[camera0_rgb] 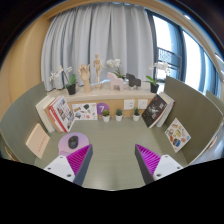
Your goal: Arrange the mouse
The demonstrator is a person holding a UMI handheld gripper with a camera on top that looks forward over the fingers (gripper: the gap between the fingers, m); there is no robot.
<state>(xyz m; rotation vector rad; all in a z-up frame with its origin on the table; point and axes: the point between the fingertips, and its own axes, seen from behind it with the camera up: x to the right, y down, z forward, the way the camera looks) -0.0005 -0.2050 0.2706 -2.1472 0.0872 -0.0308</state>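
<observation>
Gripper (108, 163) hovers over the tabletop (115, 140), fingers spread wide w/ bare surface between them. Mouse (70, 143) sits on a round purple mat (72, 141) toward the tabletop's left side, just ahead of the left finger (72, 163), not touching it. Books (58, 114) lean at the far left edge, small potted plants (120, 115) line the back edge, booklet (177, 133) lies at the right edge

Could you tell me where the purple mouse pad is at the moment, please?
In the gripper view, the purple mouse pad lies on the table just beyond the left finger, near the books; the gripper is open.
</observation>
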